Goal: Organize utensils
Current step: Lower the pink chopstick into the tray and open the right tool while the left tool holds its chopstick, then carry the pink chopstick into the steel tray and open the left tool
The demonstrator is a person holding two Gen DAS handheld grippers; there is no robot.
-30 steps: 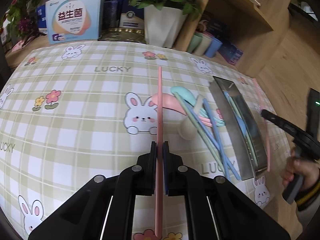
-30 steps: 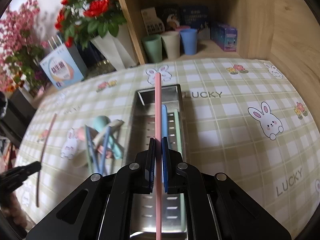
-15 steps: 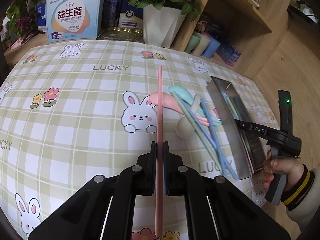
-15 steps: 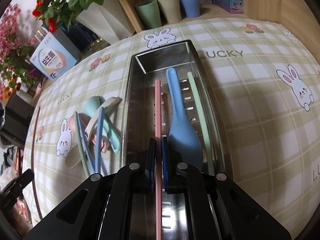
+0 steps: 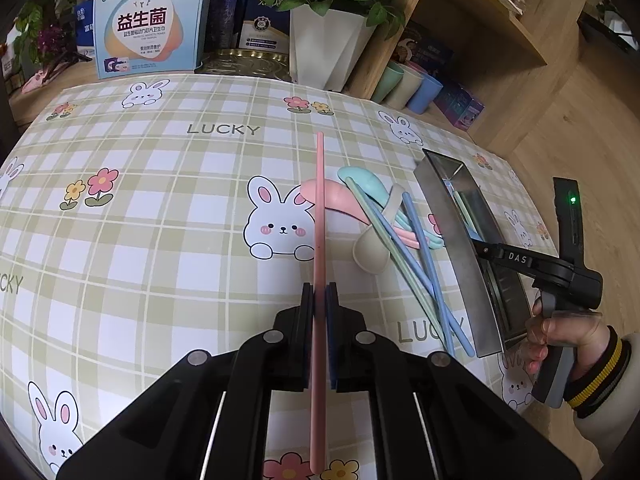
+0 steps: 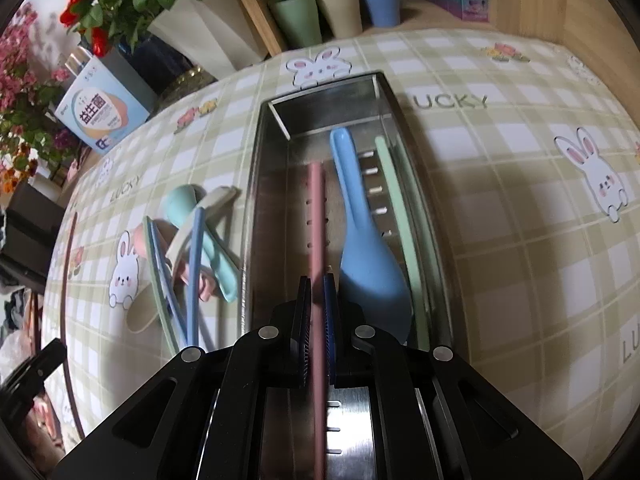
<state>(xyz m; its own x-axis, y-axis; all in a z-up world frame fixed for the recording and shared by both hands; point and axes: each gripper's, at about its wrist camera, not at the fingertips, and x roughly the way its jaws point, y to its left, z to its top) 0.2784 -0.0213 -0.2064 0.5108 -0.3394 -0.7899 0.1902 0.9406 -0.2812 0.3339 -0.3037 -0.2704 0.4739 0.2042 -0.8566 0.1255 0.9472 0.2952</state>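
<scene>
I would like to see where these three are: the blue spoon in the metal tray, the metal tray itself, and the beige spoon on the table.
blue spoon (image 6: 372,276): right wrist view, on its bowl.
metal tray (image 6: 332,100): right wrist view, on its far end wall.
beige spoon (image 5: 370,250): left wrist view, on its bowl.

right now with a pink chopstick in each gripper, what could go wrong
The right gripper holds its pink chopstick low inside the metal tray, close beside the blue spoon; releasing unevenly may leave it resting crooked on the spoon. The left gripper holds its chopstick over the utensil pile, which it could snag.
</scene>
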